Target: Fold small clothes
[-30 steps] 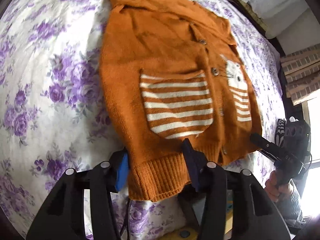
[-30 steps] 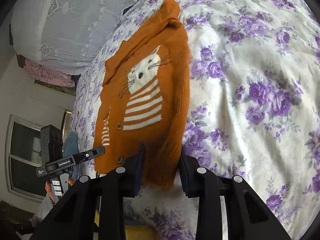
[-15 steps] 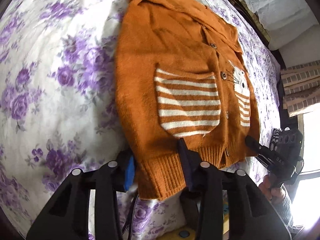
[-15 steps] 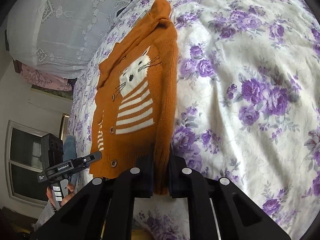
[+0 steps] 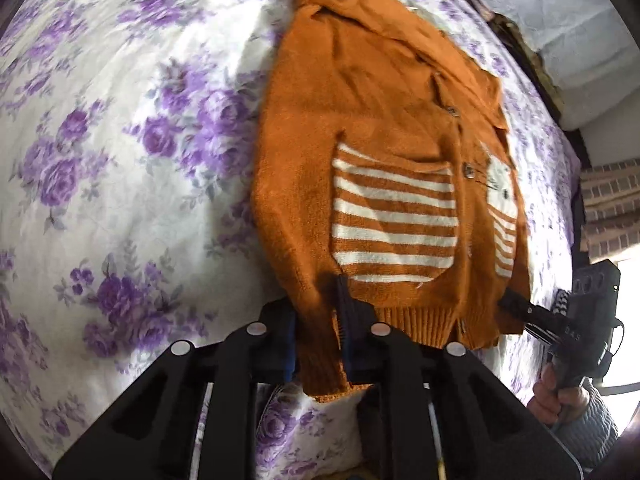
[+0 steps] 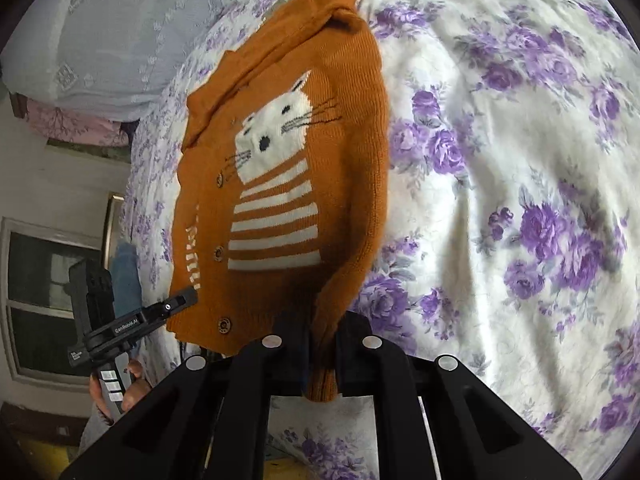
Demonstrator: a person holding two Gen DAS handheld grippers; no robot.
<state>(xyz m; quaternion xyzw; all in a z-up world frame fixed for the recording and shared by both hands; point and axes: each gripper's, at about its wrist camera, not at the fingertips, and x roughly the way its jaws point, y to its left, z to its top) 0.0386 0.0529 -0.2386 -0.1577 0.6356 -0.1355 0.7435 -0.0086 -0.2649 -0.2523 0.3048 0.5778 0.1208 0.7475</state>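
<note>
- A small burnt-orange knitted cardigan (image 5: 384, 168) with brown buttons lies flat on the bed, front side up, its ribbed hem at the near edge of the bed and its collar end pointing away.
- On one front panel sits a white cat face with whiskers above white stripes (image 6: 276, 200); the other panel carries a white-striped patch (image 5: 394, 228), seen in the left wrist view.
- The left gripper (image 5: 318, 340) is clamped on the cuff end of the sleeve that runs down the cardigan's outer side; the black jaws with blue pads press the knit from both sides, and the ribbed cuff hangs out below them.
- The right gripper (image 6: 322, 344) is likewise closed on the other sleeve's cuff, the fabric bunched between the two black jaws and a short end sticking out towards the camera.
- Each sleeve lies along its own side of the body, close against it.
- The cardigan rests on a white bedsheet printed with purple roses (image 6: 520, 200), which is lightly creased.
- Each wrist view shows the opposite handheld tool and the bare fingers gripping its handle (image 6: 120, 388) just beside the hem corner.
- A pale lace-patterned cover (image 6: 120, 20) lies beyond the collar end of the bed.
- A dark-paned window (image 6: 40, 288) shows at the far left of the right wrist view.
</note>
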